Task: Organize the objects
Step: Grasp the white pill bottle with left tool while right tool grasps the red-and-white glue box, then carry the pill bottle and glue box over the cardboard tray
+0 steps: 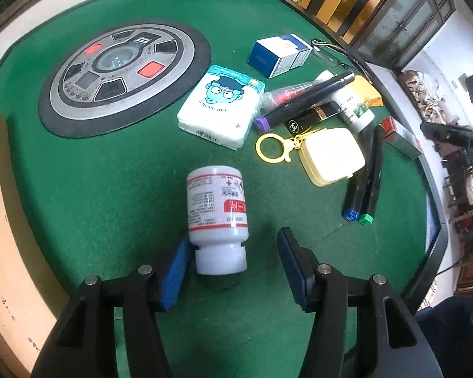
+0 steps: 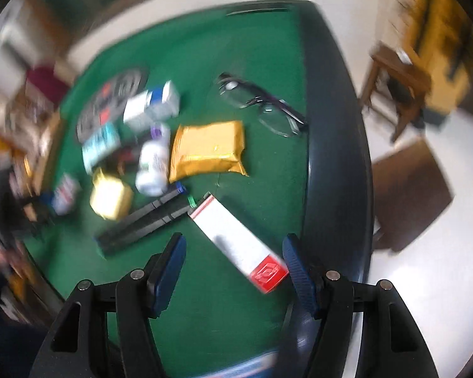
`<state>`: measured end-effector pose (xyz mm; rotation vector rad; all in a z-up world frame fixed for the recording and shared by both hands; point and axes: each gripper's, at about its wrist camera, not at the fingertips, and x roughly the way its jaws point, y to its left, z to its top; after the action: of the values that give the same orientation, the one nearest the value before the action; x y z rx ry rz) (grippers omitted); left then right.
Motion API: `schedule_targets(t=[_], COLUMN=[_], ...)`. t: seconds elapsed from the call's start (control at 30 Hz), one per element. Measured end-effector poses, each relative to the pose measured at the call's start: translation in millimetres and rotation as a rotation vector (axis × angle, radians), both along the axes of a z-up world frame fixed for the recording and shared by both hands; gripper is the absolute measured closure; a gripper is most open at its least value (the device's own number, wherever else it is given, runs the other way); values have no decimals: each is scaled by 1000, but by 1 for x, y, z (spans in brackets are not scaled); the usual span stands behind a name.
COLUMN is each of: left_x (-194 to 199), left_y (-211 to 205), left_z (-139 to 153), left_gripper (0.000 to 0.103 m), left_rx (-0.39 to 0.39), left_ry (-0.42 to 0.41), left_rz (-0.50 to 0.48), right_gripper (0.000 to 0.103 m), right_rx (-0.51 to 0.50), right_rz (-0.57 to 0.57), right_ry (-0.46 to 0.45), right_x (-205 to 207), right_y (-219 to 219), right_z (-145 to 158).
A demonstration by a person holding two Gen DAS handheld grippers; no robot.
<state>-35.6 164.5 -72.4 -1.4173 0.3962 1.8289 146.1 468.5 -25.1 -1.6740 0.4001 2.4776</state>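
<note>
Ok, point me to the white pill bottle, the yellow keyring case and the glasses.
white pill bottle (image 1: 216, 208), left wrist view, on its label.
yellow keyring case (image 1: 332, 156), left wrist view, on its lid.
glasses (image 2: 276, 119), right wrist view, on a lens.

We see a green felt desk (image 1: 116, 173) with a dark rim (image 2: 337, 157) and a round control panel (image 1: 123, 72) in its middle. Pale floor (image 2: 425, 283), wooden chair (image 2: 400, 88), glass-door cabinet (image 1: 403, 22), daylight.
</note>
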Motion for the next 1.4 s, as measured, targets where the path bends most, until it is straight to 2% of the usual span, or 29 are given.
schedule_targets(t=[0.03,0.13,0.17,0.2,0.23,0.27,0.37,0.47,0.63,0.77,0.9,1.2,1.4], left_x=[1,-3,-4,-4,-3,-3,0,4,8,7,8,6,2], left_y=[0,-2,-4,-7,-8,-9,-17,-24,-30,-9,-12,-43,-81], left_z=[0,1,2,2,2,2,5,7,15,16,17,40,60], left_gripper=[51,68,68,68,68,68,68,68,68,68,68,68,68], left_rx=[-5,-24,-18,-10,-7,-9,24,76,130,151,150,223,257], left_ry=[10,31,23,20,28,36,17,-11,-22,-19,-14,16,48], left_rz=[5,39,57,72,83,90,129,170,178,173,171,220,280], right_gripper=[33,33,35,42,67,73,73,73,73,73,73,73,73], right_rx=[29,106,122,152,166,163,142,51,-54,-87,-119,-174,-196], right_rz=[58,153,180,187,186,188,133,63,-1,30,55,146,220], right_ry=[-27,-70,-78,-97,-132,-147,-109,-68,23,78,104,115,118], right_x=[-5,-16,-18,-19,-20,-20,-15,-6,-3,-12,-30,-63,-87], right_y=[-5,-16,-19,-21,-21,-23,-25,-27,-47,-72,-97,-151,-193], right_z=[-5,-19,-23,-29,-38,-42,-36,-29,-7,14,26,34,40])
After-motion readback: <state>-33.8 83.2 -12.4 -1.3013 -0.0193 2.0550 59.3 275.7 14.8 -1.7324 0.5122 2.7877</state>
